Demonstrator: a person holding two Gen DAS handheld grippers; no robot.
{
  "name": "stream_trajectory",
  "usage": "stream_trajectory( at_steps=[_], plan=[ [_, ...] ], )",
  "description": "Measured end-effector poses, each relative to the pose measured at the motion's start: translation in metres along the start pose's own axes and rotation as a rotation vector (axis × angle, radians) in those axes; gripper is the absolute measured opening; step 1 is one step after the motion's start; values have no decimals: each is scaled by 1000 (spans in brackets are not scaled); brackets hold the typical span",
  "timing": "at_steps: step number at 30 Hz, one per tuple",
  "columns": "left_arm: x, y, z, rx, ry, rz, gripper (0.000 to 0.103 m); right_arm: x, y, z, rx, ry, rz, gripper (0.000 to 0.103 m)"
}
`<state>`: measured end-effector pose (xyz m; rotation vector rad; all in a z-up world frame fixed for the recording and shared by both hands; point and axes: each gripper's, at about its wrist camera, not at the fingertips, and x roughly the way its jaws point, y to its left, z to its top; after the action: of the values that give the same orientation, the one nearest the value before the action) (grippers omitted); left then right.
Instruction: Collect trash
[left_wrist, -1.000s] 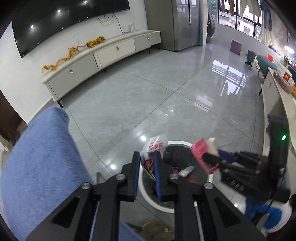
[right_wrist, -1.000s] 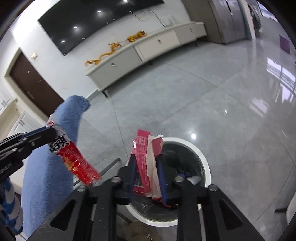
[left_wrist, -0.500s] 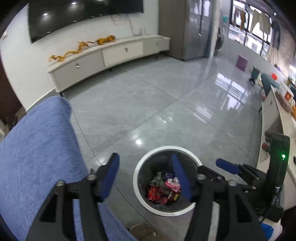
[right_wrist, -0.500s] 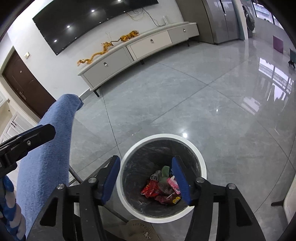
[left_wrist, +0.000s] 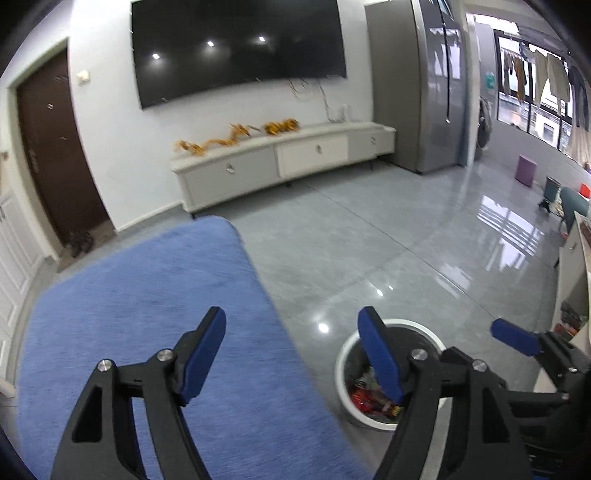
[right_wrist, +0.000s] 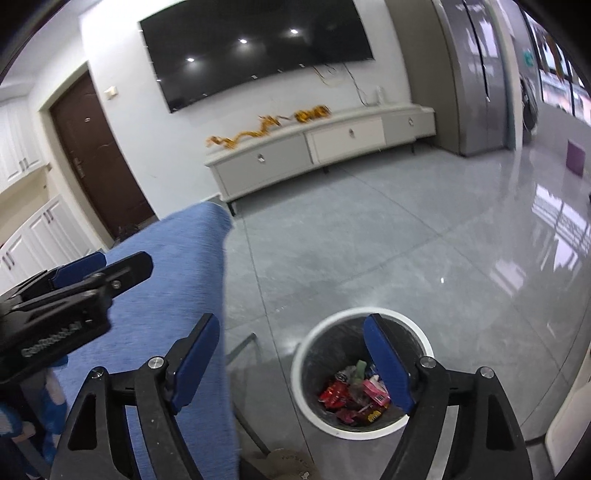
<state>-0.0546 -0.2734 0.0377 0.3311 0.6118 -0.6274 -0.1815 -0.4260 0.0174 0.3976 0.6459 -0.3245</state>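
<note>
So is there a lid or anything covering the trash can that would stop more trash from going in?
No. The trash can has no lid, its round mouth is open, and wrappers lie at the bottom. Both the left gripper and right gripper are open and empty.

The left gripper (left_wrist: 291, 354) stands with its jaws spread wide and nothing between them, having just been opening, and it points downward at a slant. The right gripper (right_wrist: 291, 360) is the same: jaws wide apart and empty, just opened further, tilted downward. The two sit side by side, close together.
</note>
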Motion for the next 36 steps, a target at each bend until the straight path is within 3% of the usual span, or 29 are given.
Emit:
stream_trajectory(
  at_steps=[5,14,21,36],
  plan=[
    [-35,33,-14,-30,-69,75,74,-22,30,0,-42,-45,25,87],
    [-78,90,-48,-146,-135,207,91,-32,71,-11,-96,-103,30,103],
    [-98,99,-61,-194,-177,242,102,-35,91,-23,-148,-177,-29,103],
    [-105,110,-78,-269,-185,299,102,-32,102,-39,-212,-231,-106,103]
  ],
)
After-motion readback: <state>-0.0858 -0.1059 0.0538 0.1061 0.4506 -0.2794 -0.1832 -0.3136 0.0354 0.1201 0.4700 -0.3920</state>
